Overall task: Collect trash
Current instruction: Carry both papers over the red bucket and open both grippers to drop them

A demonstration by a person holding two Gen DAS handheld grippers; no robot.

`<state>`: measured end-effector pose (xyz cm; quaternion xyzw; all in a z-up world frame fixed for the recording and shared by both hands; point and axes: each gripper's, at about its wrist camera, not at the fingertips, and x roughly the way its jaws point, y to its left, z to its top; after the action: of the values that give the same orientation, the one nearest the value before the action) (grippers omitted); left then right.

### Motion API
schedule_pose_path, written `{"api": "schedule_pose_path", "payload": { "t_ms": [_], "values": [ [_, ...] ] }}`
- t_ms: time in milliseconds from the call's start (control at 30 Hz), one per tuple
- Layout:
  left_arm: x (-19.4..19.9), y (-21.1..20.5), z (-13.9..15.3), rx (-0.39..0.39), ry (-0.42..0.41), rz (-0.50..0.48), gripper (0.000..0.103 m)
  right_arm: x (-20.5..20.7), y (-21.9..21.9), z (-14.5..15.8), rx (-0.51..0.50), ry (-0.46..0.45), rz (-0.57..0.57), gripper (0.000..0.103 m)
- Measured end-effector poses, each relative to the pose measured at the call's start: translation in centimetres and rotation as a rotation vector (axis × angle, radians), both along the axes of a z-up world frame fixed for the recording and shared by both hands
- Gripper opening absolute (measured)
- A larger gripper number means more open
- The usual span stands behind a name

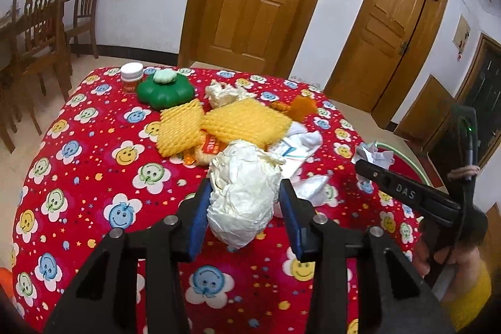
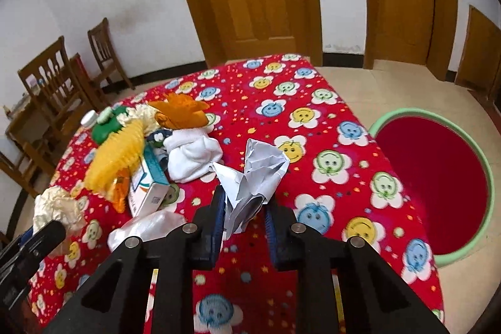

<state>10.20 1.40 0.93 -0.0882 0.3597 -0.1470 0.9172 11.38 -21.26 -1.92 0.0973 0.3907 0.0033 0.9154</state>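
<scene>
Above the red smiley-flower tablecloth (image 1: 94,165), the left gripper (image 1: 245,199) clamps a crumpled cream paper ball (image 1: 244,193), while the right gripper (image 2: 245,205) pinches crumpled white paper (image 2: 260,174).

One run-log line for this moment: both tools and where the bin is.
left tool: shut on cream paper wad | right tool: shut on crumpled white paper | red bin: floor, beside table

Trash pile (image 1: 238,121) mid tabletop (image 1: 94,165); jar (image 1: 131,78) behind-left; basin (image 2: 435,187) on floor, right of tabletop.
</scene>
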Motion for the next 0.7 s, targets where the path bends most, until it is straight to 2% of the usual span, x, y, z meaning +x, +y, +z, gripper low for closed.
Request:
{"api": "schedule_pose_path", "payload": {
  "t_ms": [333, 700],
  "values": [
    [-0.1, -3.6, 2.3, -0.006, -0.001, -0.075, 0.043, -3.5, -3.9, 1.5, 0.056, -0.045, -0.060, 0.023],
    [0.7, -11.3, 3.1, -0.022, 0.043, -0.215, 0.043, -6.4, -10.6, 2.1, 0.078, -0.082, -0.181, 0.023]
  ]
}}
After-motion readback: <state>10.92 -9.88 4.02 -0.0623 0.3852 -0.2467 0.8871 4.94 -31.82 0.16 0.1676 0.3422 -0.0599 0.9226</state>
